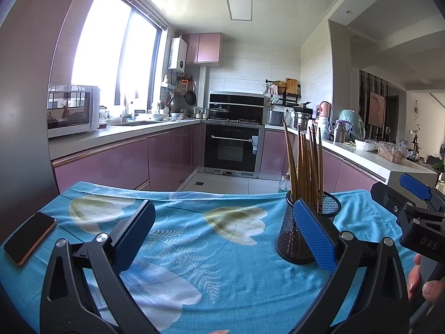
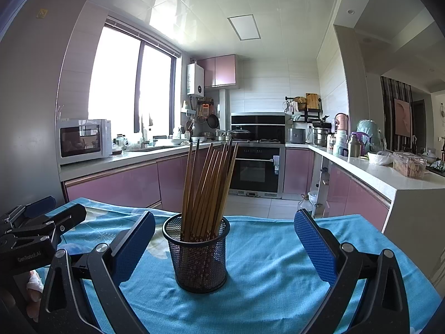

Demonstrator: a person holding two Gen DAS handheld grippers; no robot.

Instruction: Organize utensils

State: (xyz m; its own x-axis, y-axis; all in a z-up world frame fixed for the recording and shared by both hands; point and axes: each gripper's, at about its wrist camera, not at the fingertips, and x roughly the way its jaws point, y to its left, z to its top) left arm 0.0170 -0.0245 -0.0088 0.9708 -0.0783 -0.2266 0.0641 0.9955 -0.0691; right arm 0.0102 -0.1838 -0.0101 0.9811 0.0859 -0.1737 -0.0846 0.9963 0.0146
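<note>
Chopsticks point(image 2: 207, 189) are all standing in the mesh cup point(image 2: 199, 256), centre frame; both tongs point(image 1: 222, 233) point(image 2: 224, 243) are hovering wide, empty (tabletop looking sorted, job seemingly done).

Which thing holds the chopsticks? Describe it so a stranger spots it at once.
Start at the blue floral cloth on the table. On it stands a black mesh cup, upright, between the open right gripper's fingers. It alone holds brown chopsticks; the phone lies flat.

The surface point(image 2: 278, 264), under a blue floral cloth point(image 1: 222, 250), carries a mesh cup point(image 2: 198, 256) of chopsticks point(image 2: 208, 183) between the right gripper's point(image 2: 224, 246) fingers, and a phone point(image 1: 29, 238) left of the left gripper point(image 1: 224, 236).
</note>
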